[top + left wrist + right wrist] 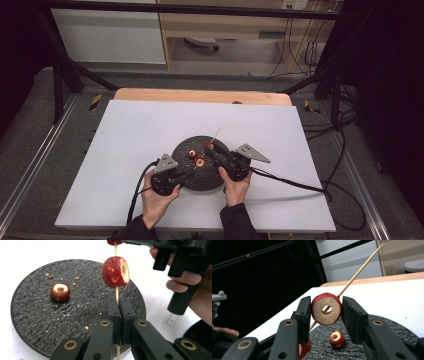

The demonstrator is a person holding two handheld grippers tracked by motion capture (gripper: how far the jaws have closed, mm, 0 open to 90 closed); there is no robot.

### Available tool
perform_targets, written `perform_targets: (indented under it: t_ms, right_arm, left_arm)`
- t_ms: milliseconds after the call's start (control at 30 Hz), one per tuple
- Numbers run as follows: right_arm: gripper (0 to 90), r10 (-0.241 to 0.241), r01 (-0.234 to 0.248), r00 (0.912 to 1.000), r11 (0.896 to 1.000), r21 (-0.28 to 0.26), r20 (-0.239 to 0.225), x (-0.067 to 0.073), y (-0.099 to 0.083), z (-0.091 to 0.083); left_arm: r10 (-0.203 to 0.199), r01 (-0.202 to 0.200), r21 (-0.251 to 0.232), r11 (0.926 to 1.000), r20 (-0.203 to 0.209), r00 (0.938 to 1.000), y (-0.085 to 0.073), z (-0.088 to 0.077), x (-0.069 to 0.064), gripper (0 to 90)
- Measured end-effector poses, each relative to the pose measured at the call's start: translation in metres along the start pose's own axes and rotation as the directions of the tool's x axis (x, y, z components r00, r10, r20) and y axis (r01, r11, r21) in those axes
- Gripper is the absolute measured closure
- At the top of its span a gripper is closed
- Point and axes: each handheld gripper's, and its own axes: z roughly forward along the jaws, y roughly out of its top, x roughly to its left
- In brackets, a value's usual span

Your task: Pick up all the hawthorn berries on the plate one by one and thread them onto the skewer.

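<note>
The left gripper [117, 315] has its jaws fully closed on the lower part of a thin wooden skewer [116, 293], which stands up between them. One red fruit piece [115, 272] is already threaded on the skewer, above the jaws. The right gripper [325, 311] clamps a second cored fruit piece [326, 309] by its sides, and the skewer passes through the hole in its middle. A third piece [60, 292] lies loose on the dark round plate [30, 322], which sits on the white table [125, 130].

To do this step well, I think the left gripper should keep the skewer steady while the right one slides its piece straight along the stick, without bending it. Pushing at an angle could snap the skewer or split the fruit.
</note>
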Motion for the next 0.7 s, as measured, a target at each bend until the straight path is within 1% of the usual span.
perform_targets:
  t_ms: [133,200,267,433,500,600,667,700]
  right_arm:
    - [60.7,0.006,-0.006,1.0,1.0,0.005,0.001,0.001,-0.001,-0.001]
    - [60.7,0.012,-0.012,0.9999,1.0,0.015,-0.008,0.002,-0.001,-0.001]
    - [60.7,0.012,-0.012,0.9999,1.0,0.018,-0.008,0.002,-0.002,-0.001]
    - [60.1,0.01,-0.01,0.9999,1.0,0.028,-0.011,0.002,-0.002,-0.002]
    - [55.5,0.018,-0.017,0.9997,0.999,0.031,-0.017,0.002,0.0,-0.003]
    - [46.9,0.011,-0.011,0.9997,0.999,0.041,-0.022,0.002,0.004,-0.005]
    - [41.7,0.0,0.001,0.9999,0.998,0.06,-0.017,0.001,0.007,-0.007]
    - [39.3,-0.019,0.019,0.9998,0.997,0.073,-0.003,0.0,0.009,-0.008]
  left_arm:
    - [0.008,-0.008,-0.002,1.0,0.002,1.0,0.003,0.002,0.001,88.5]
    - [0.008,-0.008,-0.004,1.0,0.005,1.0,0.004,0.003,0.001,88.5]
    - [0.015,-0.015,-0.003,0.9999,0.005,0.9999,0.005,0.004,0.001,88.5]
    - [0.022,-0.022,-0.007,0.9997,0.009,0.9997,0.004,0.003,0.002,88.5]
    - [0.026,-0.026,-0.008,0.9996,0.015,0.9995,0.003,0.001,0.003,88.5]
    - [0.041,-0.041,-0.006,0.9992,0.025,0.9989,0.0,-0.006,0.007,88.5]
    - [0.04,-0.04,0.005,0.9992,0.022,0.9989,-0.004,-0.012,0.011,88.5]
    - [0.036,-0.036,0.012,0.9993,0.025,0.999,-0.005,-0.014,0.014,88.5]
